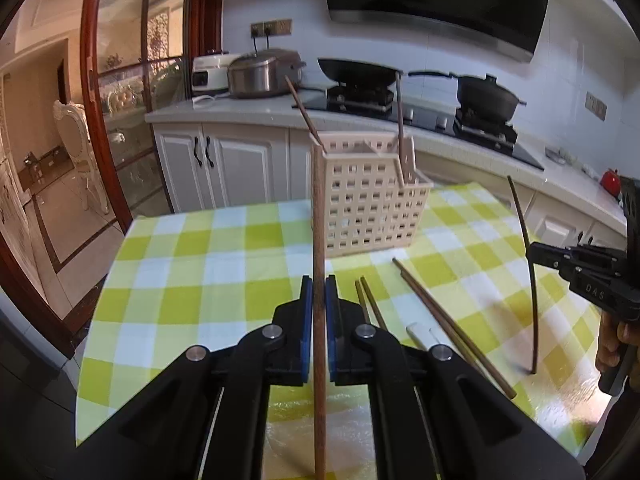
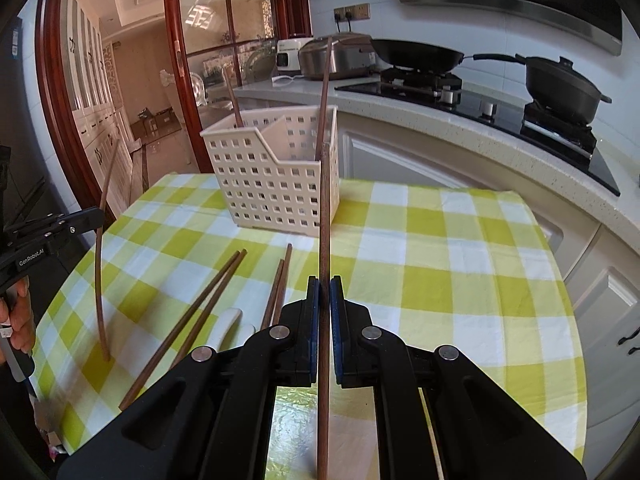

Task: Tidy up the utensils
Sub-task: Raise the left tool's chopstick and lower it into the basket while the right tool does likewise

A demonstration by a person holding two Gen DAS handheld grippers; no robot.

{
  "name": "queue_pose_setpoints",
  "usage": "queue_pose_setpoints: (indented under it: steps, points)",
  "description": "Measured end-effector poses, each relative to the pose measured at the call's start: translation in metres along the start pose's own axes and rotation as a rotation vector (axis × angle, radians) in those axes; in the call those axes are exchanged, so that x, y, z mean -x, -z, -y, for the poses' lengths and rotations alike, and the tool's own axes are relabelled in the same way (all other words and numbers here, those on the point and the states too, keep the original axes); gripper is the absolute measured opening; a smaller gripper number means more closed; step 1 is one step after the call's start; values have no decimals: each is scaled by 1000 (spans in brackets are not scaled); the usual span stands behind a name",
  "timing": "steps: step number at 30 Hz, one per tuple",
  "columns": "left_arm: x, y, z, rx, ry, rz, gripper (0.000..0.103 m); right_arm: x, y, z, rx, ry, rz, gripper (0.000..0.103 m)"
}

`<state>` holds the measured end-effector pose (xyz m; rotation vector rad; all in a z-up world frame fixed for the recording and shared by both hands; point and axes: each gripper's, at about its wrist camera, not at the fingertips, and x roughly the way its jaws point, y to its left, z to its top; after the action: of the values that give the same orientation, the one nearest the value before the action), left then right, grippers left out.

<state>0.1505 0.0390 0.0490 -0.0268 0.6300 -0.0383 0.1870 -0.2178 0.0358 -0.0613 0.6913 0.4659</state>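
I am pinching one upright chopstick [image 1: 319, 264] in my left gripper [image 1: 319, 296] and another chopstick [image 2: 324, 240] in my right gripper [image 2: 324, 300]. Two loose pairs [image 2: 200, 312] are lying on the checked tablecloth [image 2: 440, 280] between them, beside a white spoon [image 2: 226, 326]. Farther off, the cream basket [image 2: 276, 184] is holding two more sticks [image 2: 325, 92].

Daylight is flooding in bright and even, and warm yellowish light is glowing through the glass door [image 1: 132, 80]. The range hood [image 1: 436, 0] is catching some glare. Fisheye warping is bending everything near the edges, corners are going black, and the left wrist view is looking slightly blurry.
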Motion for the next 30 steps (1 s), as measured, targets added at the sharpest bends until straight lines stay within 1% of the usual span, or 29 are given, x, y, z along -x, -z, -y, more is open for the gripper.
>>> queue_pose_setpoints:
  steps: [9,17,24,30]
  points:
    - [20,-7,0,16,6,49,6,18,-7,-4,6,0,42,8]
    - [25,-9,-1,33,22,64,6,23,-8,-4,1,2,56,8]
    - [23,-11,-1,37,30,65,6,20,-9,-5,4,5,47,8]
    - [24,-27,2,28,53,81,6,22,-21,-6,9,15,58,8]
